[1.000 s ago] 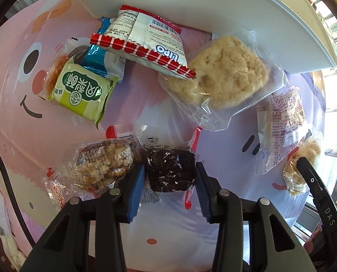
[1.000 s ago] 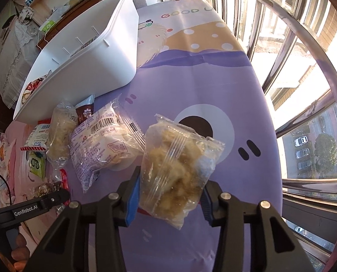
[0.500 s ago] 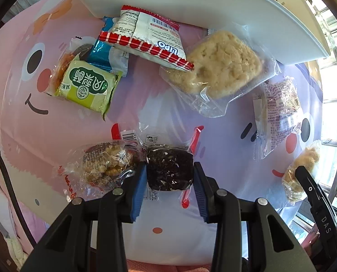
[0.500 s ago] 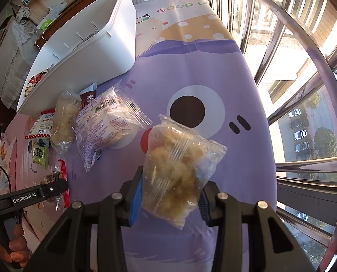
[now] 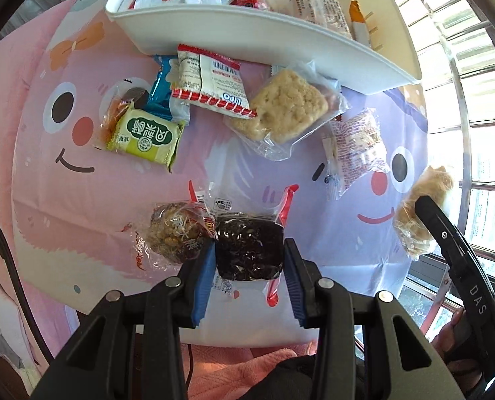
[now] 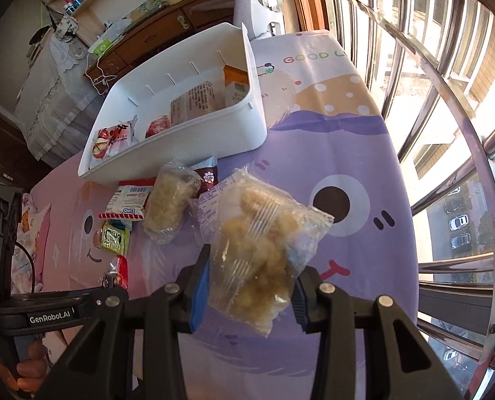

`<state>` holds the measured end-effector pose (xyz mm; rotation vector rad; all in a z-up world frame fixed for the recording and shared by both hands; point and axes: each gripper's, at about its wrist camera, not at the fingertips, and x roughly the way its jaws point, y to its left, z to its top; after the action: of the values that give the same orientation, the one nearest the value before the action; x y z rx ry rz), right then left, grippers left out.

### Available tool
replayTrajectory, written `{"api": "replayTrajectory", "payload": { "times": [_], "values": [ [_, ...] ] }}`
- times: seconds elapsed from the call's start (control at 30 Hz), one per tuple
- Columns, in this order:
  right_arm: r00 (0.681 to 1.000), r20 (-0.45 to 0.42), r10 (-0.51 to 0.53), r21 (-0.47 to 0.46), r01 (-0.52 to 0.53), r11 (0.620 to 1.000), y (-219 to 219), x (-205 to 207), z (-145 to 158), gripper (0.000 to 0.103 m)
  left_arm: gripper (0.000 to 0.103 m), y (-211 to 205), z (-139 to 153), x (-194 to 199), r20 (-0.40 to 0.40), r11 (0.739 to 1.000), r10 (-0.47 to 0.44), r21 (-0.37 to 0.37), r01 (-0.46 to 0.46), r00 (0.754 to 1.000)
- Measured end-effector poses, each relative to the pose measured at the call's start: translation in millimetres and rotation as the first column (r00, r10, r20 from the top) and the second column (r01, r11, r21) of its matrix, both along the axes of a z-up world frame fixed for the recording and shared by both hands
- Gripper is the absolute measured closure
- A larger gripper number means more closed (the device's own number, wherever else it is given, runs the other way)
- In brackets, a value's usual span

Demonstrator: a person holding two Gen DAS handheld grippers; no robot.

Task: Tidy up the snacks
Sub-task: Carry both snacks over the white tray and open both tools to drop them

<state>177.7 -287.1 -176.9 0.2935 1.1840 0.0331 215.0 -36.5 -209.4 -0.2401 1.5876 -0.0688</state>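
Crowding white bin (image 5: 254, 36): loose snack packets (image 5: 211, 80)

Sunlit barred windows (image 6: 447, 76), wooden cabinets (image 6: 167, 30) behind, cartoon-print tablecloth (image 6: 347, 140) underneath.

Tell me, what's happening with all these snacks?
A person is sorting snacks with a clamp tool in each hand. The left gripper holds a dark snack pack, the right gripper a clear bag of puffs. Some packs already lie in the white bin; others lie on the table.
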Motion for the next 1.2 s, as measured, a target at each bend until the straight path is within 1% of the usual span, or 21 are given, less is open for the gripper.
{"api": "replayTrajectory", "payload": {
  "times": [0.13,0.23,0.4,0.67,0.8,0.87,0.93,1.1,1.2],
  "values": [
    [0.998,0.050,0.025,-0.004,-0.025,1.000,16.7,12.5,19.1,0.061,0.065,16.0,28.7,3.5,0.013,0.999,-0.021,-0.048,0.022,1.000],
    [0.995,0.090,0.037,-0.014,-0.036,0.999,28.6,22.9,32.8,0.061,0.065,27.4,53.9,12.0,0.047,0.997,-0.055,-0.048,0.057,0.997],
    [0.987,0.156,0.045,-0.029,-0.041,0.999,46.6,44.2,55.5,0.061,0.065,44.6,91.5,33.4,0.110,0.994,-0.107,-0.020,0.110,0.988],
    [0.961,0.269,0.065,-0.085,-0.043,0.995,71.0,78.5,91.1,0.061,0.065,62.2,131.4,82.2,0.209,0.982,-0.188,0.033,0.185,0.960],
    [0.948,0.312,0.064,-0.111,-0.030,0.993,79.1,96.6,99.7,0.061,0.065,65.9,140.7,107.1,0.253,0.978,-0.210,0.048,0.205,0.944],
    [0.942,0.330,0.064,-0.121,-0.025,0.992,82.1,104.7,101.4,0.061,0.065,65.4,141.3,119.8,0.269,0.974,-0.226,0.065,0.216,0.936],
    [0.936,0.345,0.065,-0.137,-0.019,0.990,84.4,112.0,100.9,0.061,0.065,67.5,141.0,131.8,0.287,0.975,-0.223,0.066,0.213,0.932],
    [0.930,0.362,0.065,-0.153,-0.009,0.988,87.7,129.7,93.8,0.061,0.065,74.2,132.9,159.6,0.325,0.979,-0.193,0.007,0.202,0.926],
    [0.934,0.353,0.054,-0.160,0.003,0.987,88.7,139.0,86.8,0.061,0.065,76.0,125.5,173.3,0.340,0.980,-0.174,-0.029,0.195,0.924]
  ]
}}
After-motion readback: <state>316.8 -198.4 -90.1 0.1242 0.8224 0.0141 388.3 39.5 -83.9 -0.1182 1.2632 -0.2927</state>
